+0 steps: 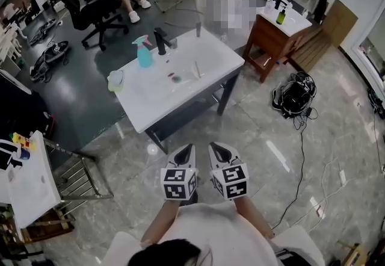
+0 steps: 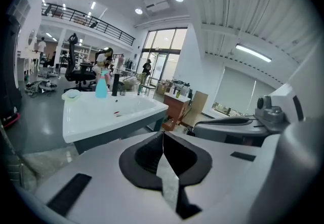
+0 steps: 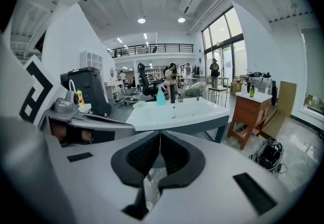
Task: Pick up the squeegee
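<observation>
The white counter (image 1: 144,105) is carrying a shallow rectangular basin, glossy and smooth with rounded corners. A small reddish-green scrap (image 1: 175,77) is lying in it. What is looking like the squeegee (image 1: 196,69), a slim pale strip, is lying flat toward the counter's right side. It is too small to tell whether it is sitting in the basin or on the rim.

A translucent blue spray bottle (image 1: 144,54) is standing upright at the back, just beside a black faucet (image 1: 160,42). A pale green cloth (image 1: 116,80) is sitting at the left edge.

The left tool (image 1: 187,149) and the right tool (image 1: 218,148) are hanging side by side, well short of the counter's near edge. Each has its dark ribbed pads pressed together on nothing.

Polished grey marbled floor (image 1: 264,138) is lying open between them and the counter. A black bag (image 1: 295,95) with cables is lying to the right and a metal rack (image 1: 81,174) is standing to the left.
</observation>
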### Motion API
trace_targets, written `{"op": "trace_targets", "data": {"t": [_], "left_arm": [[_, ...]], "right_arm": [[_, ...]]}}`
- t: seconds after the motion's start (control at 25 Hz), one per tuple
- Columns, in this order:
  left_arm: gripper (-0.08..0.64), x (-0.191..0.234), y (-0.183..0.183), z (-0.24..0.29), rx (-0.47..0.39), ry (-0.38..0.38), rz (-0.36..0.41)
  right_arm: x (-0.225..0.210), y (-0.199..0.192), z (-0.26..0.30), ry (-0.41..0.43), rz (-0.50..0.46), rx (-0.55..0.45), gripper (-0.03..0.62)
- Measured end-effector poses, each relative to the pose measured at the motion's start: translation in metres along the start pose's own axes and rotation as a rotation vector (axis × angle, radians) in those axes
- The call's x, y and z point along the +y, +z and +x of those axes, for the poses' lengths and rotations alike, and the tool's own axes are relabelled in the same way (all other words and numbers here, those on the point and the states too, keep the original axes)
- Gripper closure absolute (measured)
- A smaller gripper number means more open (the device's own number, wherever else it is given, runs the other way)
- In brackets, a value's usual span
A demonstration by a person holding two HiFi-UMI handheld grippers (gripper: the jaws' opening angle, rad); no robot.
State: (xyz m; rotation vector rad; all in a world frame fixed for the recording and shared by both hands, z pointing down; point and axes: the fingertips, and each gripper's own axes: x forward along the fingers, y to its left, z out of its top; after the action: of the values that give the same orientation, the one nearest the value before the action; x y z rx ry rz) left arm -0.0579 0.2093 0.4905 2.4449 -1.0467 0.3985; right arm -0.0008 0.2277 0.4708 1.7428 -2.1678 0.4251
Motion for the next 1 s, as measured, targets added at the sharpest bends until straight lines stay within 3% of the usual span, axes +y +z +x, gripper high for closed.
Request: {"op": "trace_targets", "data": {"t": [1.0], "left_arm": [[0.535,0.093,0.071,0.068,0.005,-0.095,0.060]], "right_arm": [[-0.003,0.059,0.121,-0.072,0.016,-0.006,0.563]]}}
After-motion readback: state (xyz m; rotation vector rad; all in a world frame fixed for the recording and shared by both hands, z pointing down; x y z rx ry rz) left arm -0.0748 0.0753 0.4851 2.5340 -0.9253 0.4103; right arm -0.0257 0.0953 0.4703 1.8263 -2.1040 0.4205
